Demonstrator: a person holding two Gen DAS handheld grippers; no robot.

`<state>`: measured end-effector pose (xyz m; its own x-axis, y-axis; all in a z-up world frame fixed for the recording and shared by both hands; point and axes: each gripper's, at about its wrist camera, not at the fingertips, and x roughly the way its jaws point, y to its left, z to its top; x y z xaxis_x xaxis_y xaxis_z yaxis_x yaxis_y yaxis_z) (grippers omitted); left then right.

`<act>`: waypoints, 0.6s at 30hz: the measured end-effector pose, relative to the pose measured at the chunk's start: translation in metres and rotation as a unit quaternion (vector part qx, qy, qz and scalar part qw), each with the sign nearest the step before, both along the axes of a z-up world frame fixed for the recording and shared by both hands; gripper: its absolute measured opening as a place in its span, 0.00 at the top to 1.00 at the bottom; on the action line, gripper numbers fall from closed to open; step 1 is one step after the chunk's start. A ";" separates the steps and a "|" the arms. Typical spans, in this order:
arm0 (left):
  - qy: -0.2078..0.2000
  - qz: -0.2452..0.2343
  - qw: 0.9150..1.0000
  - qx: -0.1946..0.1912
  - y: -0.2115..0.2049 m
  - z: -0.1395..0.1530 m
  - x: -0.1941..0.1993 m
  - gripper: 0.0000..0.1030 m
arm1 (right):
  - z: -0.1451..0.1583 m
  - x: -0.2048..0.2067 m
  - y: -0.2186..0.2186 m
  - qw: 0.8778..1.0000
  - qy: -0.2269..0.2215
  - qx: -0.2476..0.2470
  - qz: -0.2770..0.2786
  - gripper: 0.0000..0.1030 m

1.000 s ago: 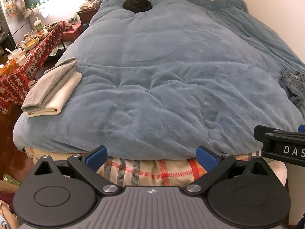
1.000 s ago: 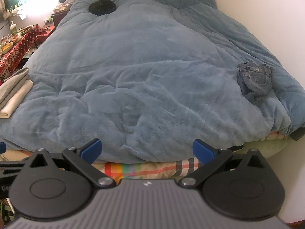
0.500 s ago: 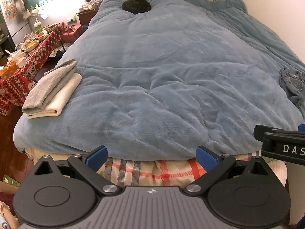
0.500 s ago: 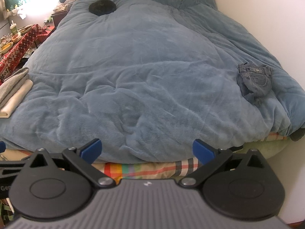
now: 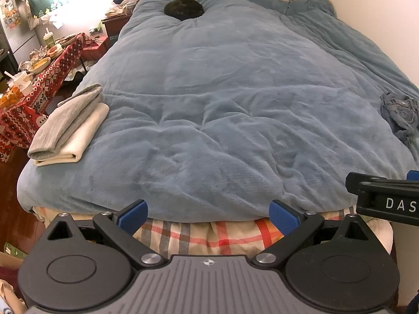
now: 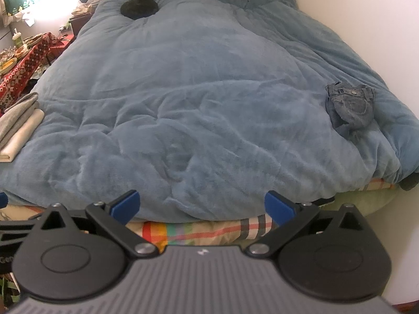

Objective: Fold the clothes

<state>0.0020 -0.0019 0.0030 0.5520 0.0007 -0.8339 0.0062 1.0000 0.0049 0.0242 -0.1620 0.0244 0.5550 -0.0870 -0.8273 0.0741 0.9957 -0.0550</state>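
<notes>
Left gripper hovering off the foot of the bed, fingers spread wide, nothing between the blue pads, aimed up the length of the blue duvet. Right gripper likewise off the foot of the duvet, fingers released and empty, pads wide apart; part of its black body also visible at the right edge of the left wrist view, beside the left gripper. Crumpled denim garment lying unfolded on the duvet near its right edge, by the wall, well apart from both grippers; seen also at the far right of the left wrist view. Folded pile on the duvet's left edge: grey cloth on top of cream cloth, the same pile at the left margin of the right wrist view. Round black thing resting on the far end of the duvet, towards the head; too dark to identify. Plaid sheet showing under the duvet's near hem, just ahead of both grippers. Table with a red patterned cloth left of the duvet, crowded with cups and food. Bright window glare beyond the duvet's far left corner
</notes>
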 end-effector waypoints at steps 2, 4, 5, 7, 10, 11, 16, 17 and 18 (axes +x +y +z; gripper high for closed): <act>0.000 0.000 1.000 0.000 0.000 0.000 0.000 0.03 | 0.000 0.000 0.000 1.000 0.000 0.000 0.000 0.01; 0.000 0.000 1.000 0.000 0.000 -0.001 0.000 0.03 | -0.001 0.000 0.000 1.000 0.000 0.001 0.000 0.01; 0.001 0.000 1.000 0.000 0.000 -0.001 0.000 0.03 | -0.001 0.000 0.000 1.000 0.000 0.001 0.000 0.01; 0.000 -0.001 1.000 0.000 -0.002 0.000 -0.001 0.03 | -0.002 0.000 -0.001 1.000 0.000 0.001 0.000 0.01; 0.000 0.000 1.000 -0.002 -0.002 0.000 -0.001 0.03 | -0.002 0.000 -0.001 1.000 0.001 0.001 0.000 0.01; 0.000 -0.001 1.000 -0.002 -0.002 0.000 -0.001 0.03 | -0.002 0.000 -0.001 1.000 0.001 0.001 0.000 0.01; 0.002 -0.005 1.000 -0.002 -0.005 0.000 -0.001 0.03 | -0.003 -0.001 0.000 1.000 0.001 0.000 -0.001 0.01; 0.002 -0.006 1.000 -0.002 -0.005 -0.001 0.000 0.03 | -0.003 -0.001 -0.001 1.000 0.001 0.000 -0.001 0.01; 0.003 -0.007 1.000 -0.001 -0.006 -0.002 0.001 0.03 | -0.003 -0.001 -0.001 1.000 0.002 0.000 -0.001 0.01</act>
